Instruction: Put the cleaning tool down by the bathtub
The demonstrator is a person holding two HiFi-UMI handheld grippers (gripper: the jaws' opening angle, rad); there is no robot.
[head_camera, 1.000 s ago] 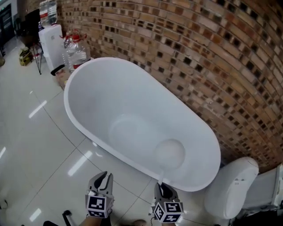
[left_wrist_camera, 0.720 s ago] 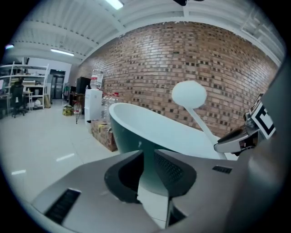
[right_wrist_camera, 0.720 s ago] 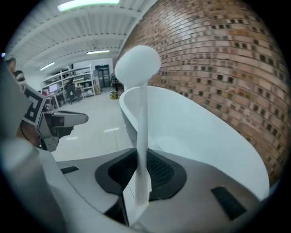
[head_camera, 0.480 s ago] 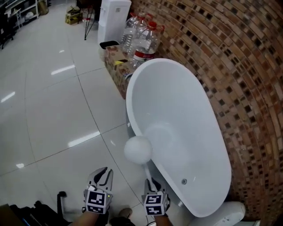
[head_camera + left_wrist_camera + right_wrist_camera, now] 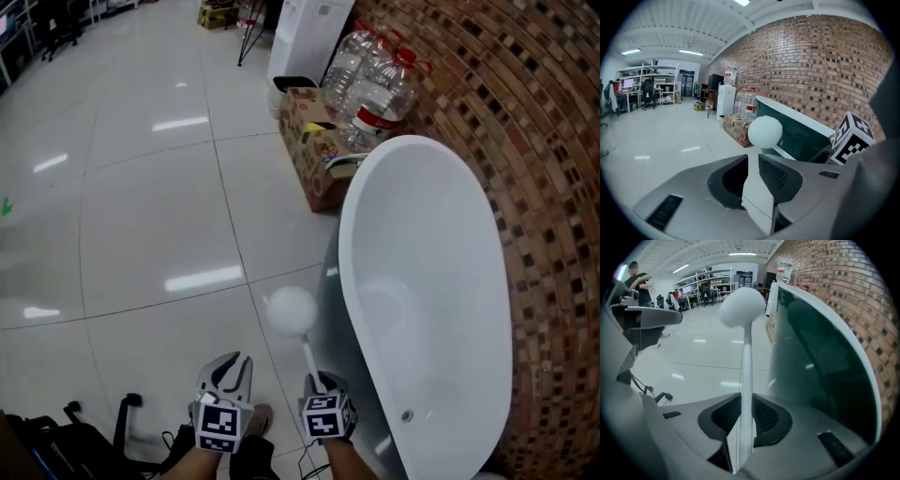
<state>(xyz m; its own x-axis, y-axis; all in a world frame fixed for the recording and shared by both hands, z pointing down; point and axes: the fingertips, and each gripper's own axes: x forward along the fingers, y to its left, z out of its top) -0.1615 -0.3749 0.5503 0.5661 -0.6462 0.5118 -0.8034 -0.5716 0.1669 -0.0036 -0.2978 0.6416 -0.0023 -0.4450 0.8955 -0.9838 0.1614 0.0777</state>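
Now the right gripper (image 5: 317, 381) is holding the cleaning tool (image 5: 291, 311), a thin white plastic stick with a round white ball on its end. In the right gripper view its two jaws are pressing on the stick from both sides, low on the handle, and the stick is running straight out between them. In the head view the ball end is pointing away from the person and is showing over the glossy white floor tiles (image 5: 141, 206), just beside the outer side of the white oval bathtub (image 5: 441, 234), outside its rim. Whether the ball is touching the floor I cannot tell.

The left gripper (image 5: 234, 367) is hanging near the right one, on its left, over the same tiles. In the left gripper view its jaws are standing apart, and only the floor is showing through the gap between them.

The bathtub is standing along the wall of small brown and dark bricks (image 5: 525, 112). Beyond its far end an open cardboard box with printed sides (image 5: 314, 141) is standing on the floor, touching or almost touching the tub. Behind the box, large clear plastic water bottles (image 5: 375, 80) and a white water dispenser (image 5: 305, 37) are standing by the wall.
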